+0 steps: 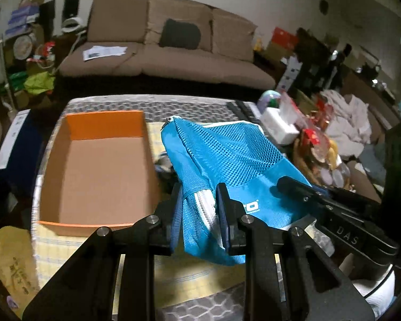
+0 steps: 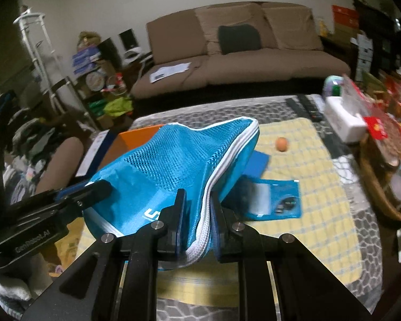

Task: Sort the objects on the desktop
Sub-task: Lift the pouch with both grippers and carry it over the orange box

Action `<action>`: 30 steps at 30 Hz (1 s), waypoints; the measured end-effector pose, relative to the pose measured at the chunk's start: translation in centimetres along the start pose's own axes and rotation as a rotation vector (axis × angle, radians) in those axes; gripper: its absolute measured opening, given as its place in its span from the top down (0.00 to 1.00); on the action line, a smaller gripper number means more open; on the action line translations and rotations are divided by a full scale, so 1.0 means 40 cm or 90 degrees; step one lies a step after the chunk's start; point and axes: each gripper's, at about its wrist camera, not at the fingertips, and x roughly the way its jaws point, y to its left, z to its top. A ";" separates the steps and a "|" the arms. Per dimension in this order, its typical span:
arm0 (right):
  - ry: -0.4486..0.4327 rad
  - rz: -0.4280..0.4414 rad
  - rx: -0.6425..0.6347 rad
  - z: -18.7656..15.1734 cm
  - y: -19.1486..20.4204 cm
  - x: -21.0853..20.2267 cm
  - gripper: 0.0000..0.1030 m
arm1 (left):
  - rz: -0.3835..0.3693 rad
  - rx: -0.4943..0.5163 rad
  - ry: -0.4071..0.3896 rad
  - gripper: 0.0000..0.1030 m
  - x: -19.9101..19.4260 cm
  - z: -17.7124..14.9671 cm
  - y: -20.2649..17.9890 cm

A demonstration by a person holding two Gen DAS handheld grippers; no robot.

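**Both grippers hold the blue pouch above the surface**

The left gripper (image 1: 199, 200) has its jaws pinched on the pouch (image 1: 227, 157), clamping the fabric and white zipper at one end. The right gripper (image 2: 197, 214) has its jaws pressed tight on the zipper edge at the other end. Each gripper shows in the other's view: the right one (image 1: 307, 190) at the pouch's right side, the left one (image 2: 93, 190) at its left side.

The pouch, blue mesh above and plain fabric below, hangs between the two grippers, lifted off the surface (image 2: 334, 187), which carries a yellow checked cloth.

An open orange box (image 1: 101, 174) sits on the cloth to the left of the pouch, its inside bare. In the right wrist view, beyond the pouch, a blue packet (image 2: 275, 198) lies flat on the cloth, and a small orange ball (image 2: 282, 144) rests farther back. A white tissue box (image 2: 342, 120) stands at the right edge, beside a basket (image 2: 379, 195).
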 end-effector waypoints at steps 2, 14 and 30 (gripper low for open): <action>0.004 0.013 -0.005 0.000 0.040 0.025 0.84 | 0.014 -0.010 -0.004 0.78 -0.015 -0.002 0.049; 0.051 0.079 -0.038 -0.004 0.254 0.228 0.84 | 0.067 -0.082 0.001 0.78 -0.020 -0.024 0.322; 0.127 0.090 -0.037 -0.005 0.319 0.533 0.84 | 0.086 -0.128 0.048 0.78 0.184 -0.035 0.537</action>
